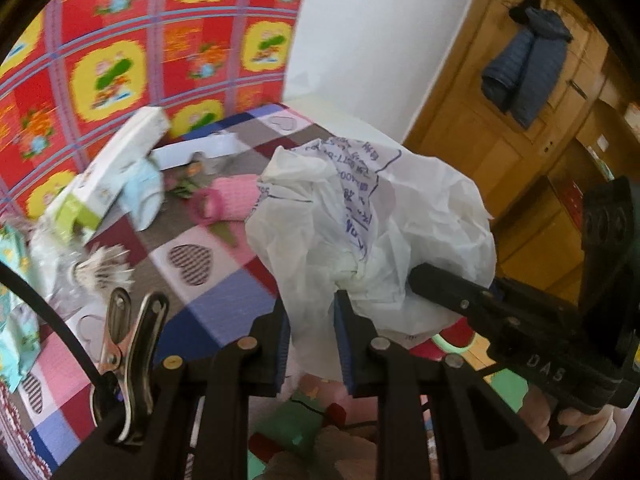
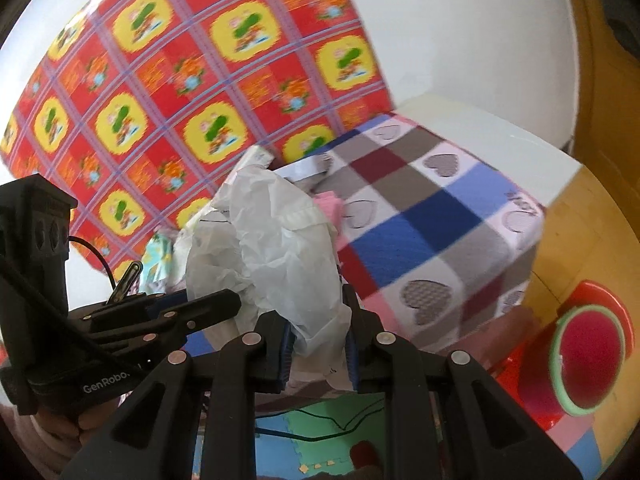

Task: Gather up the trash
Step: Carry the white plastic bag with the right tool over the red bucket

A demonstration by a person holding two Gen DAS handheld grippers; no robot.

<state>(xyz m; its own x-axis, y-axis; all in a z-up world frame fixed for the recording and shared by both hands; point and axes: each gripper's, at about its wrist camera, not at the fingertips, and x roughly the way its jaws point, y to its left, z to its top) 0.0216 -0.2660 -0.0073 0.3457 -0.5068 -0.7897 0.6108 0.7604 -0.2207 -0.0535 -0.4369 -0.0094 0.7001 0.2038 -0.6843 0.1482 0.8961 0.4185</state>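
Left hand-held gripper (image 1: 312, 332) and right hand-held gripper (image 2: 318, 344) each clamped on crumpled white plastic bag (image 1: 372, 224), above checked table (image 1: 224, 280), scattered wrappers (image 1: 116, 184).

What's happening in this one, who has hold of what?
A person is working with two handheld grippers, and both are clamped on the same crumpled white plastic bag. The left gripper and the right gripper each pinch a bunched part of it, holding it up at the edge of the checked blanket. A box, wrappers and a pink item lie on the blanket.
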